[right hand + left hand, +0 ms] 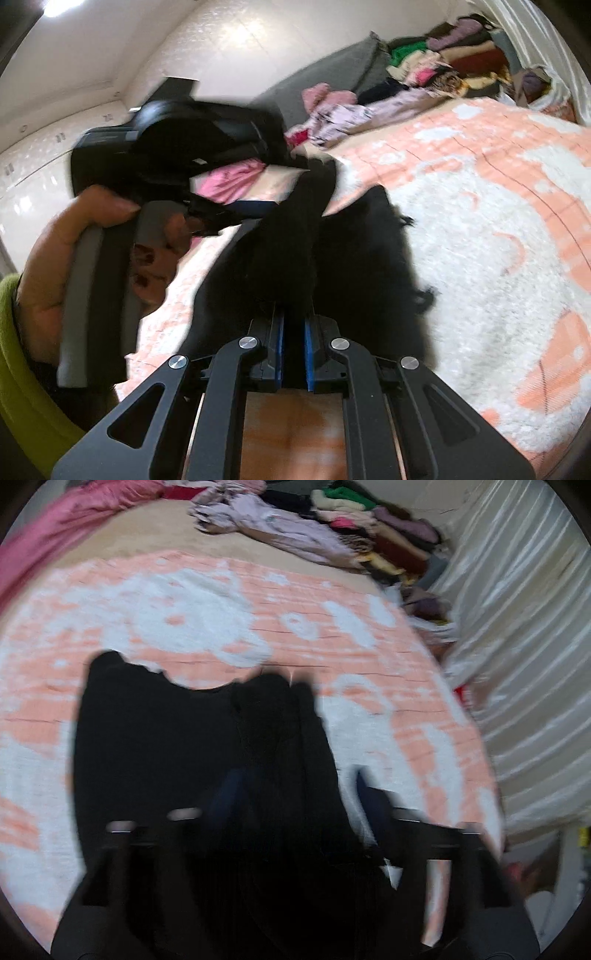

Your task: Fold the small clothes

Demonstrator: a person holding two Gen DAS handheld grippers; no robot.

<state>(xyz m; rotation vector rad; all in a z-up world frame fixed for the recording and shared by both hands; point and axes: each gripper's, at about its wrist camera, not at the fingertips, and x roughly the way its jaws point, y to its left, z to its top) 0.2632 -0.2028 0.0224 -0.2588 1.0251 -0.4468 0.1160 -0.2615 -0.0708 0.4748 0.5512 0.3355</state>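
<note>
The bed (pixel 332 602) fills most of both views, covered by a peach-and-white blanket (pixel 480 229) with a fluffy pattern. Off to the right side hangs a pale, shiny curtain (pixel 524 635). Along the far end of the bed sits a big messy pile of clothes (pixel 443 66) in greens, maroons, pinks and yellows, with a lilac garment (pixel 273 531) sprawled in front of it and a pink quilt (pixel 74 520) bunched along the left edge.

The black garment (pixel 166 738) is the thing being worked on. It lies partly spread on the blanket, near the front of the bed, and one bunched part of it rises up off the surface.

The right hand-held gripper (pixel 294 325) has its blue pads squeezed together on that bunched black fabric, pinching it tight. The left hand-held gripper (pixel 258 192) is seen from the right wrist view with the person's hand (pixel 74 251) wrapped around its grey handle, a lime-green sleeve (pixel 14 350) at the wrist. Its fingers stand spread apart with the black cloth between them, not pressing on it; the left wrist view is pretty blurry though.
</note>
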